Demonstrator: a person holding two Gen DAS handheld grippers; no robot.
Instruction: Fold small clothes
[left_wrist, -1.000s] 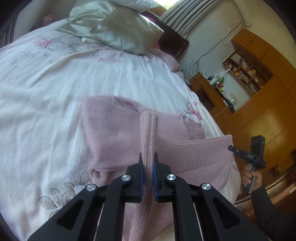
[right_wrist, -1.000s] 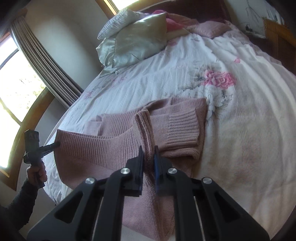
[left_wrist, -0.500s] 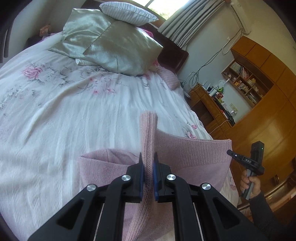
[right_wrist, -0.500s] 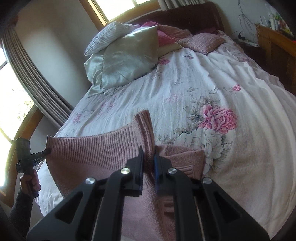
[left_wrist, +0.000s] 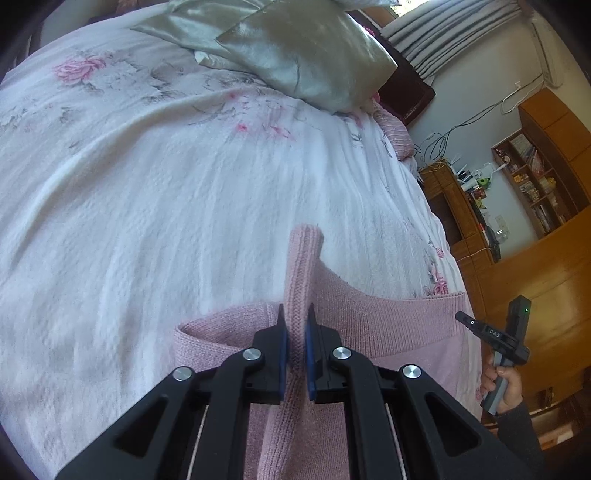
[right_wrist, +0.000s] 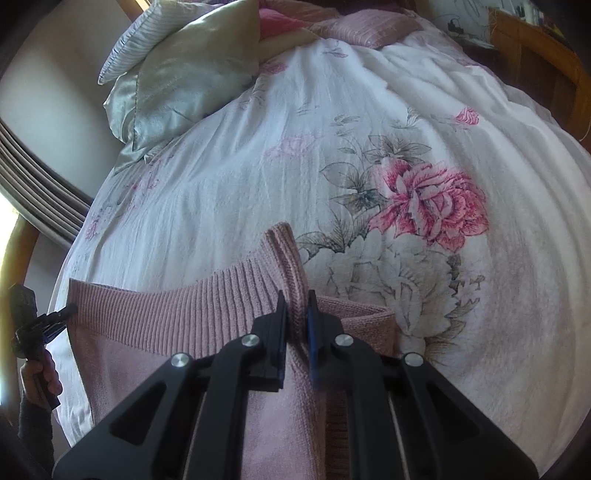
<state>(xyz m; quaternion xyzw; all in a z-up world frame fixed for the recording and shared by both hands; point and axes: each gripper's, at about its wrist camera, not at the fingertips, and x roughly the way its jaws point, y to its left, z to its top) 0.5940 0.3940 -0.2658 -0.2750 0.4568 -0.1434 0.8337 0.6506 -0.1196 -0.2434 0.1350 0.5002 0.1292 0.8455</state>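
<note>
Left claw (left_wrist: 295, 350) clamped on a bunched ridge of the pink knit sweater (left_wrist: 369, 325), blue pads pinching the fabric from both sides; right claw (right_wrist: 295, 332) likewise closed on a ribbed fold of the same sweater (right_wrist: 166, 317). Sweater lies at the near edge of the bed (left_wrist: 147, 221), its hem pulled taut between the two claws and raised off the quilt

Left wrist view only: wooden wardrobe and open shelves (left_wrist: 535, 177) beyond the bed's far side, cables on the grey wall, a low desk (left_wrist: 454, 199) with clutter, and the person's right hand (left_wrist: 506, 380) gripping the other claw's handle past the sweater's edge. Right wrist view only: big pink rose print (right_wrist: 432, 199) on the quilt just beyond the sweater, pleated curtain (right_wrist: 37, 184) and bright window past the bed's edge, the person's left hand (right_wrist: 40, 376) in a dark sleeve holding its handle

Both views: shiny silver-green satin pillows (left_wrist: 303, 48) at the head of the bed, far from the sweater. Sweater hem is chunky vertical rib, body a finer flat knit. Quilt white, crinkled texture, faded floral print. Claw arms matte black plastic with round silver bolts
</note>
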